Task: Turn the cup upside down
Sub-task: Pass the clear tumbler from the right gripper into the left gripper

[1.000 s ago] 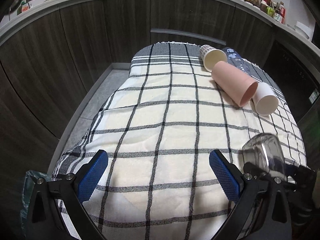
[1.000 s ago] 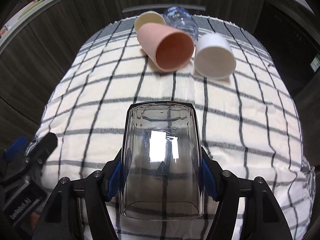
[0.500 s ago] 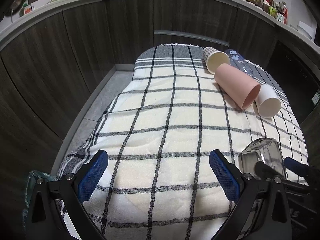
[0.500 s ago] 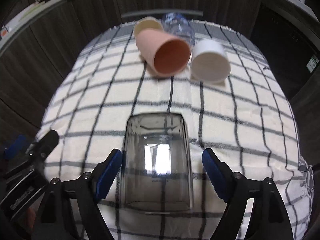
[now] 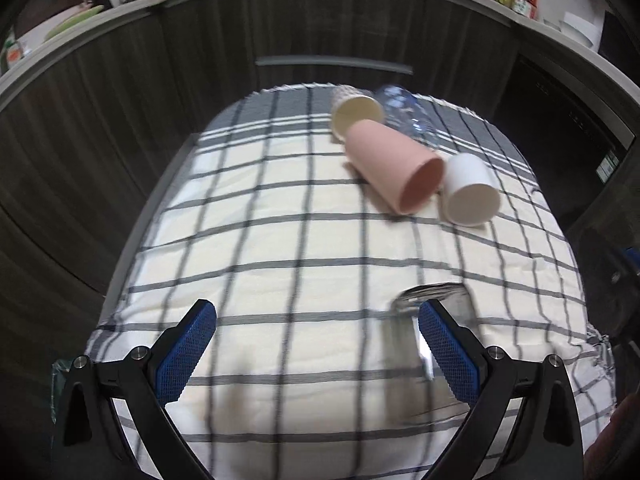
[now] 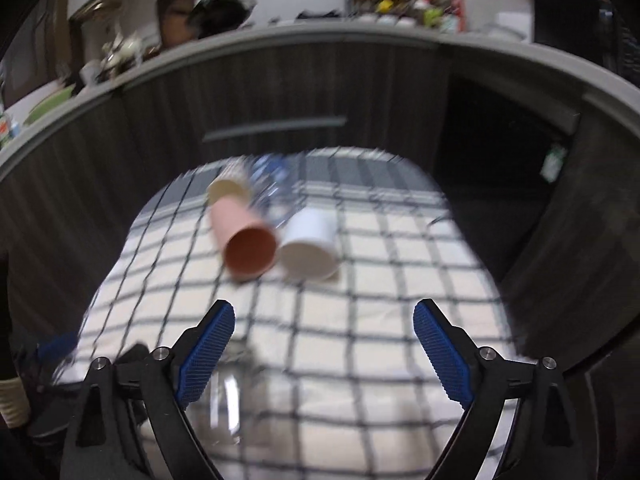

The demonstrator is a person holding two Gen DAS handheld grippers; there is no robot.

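A clear glass cup (image 5: 404, 344) stands upside down on the checked cloth (image 5: 280, 240), partly behind the right finger of my left gripper (image 5: 316, 344). In the right wrist view the cup (image 6: 230, 396) is blurred, low at the left beside my right gripper's left finger. My right gripper (image 6: 324, 340) is open, empty and raised above the cloth (image 6: 380, 320). My left gripper is open and empty. A pink cup (image 5: 394, 168), a white cup (image 5: 470, 188) and a cream paper cup (image 5: 356, 114) lie on their sides at the far end.
A clear plastic bottle (image 5: 404, 110) lies behind the pink cup. Dark wood cabinets (image 5: 280, 32) curve around the table, with a cluttered counter above. The pink cup (image 6: 244, 240) and the white cup (image 6: 308, 244) also show in the right wrist view.
My right gripper opened, let go of the glass cup and pulled back and up. The cup stays upside down on the cloth. My left gripper shifted toward the cup.
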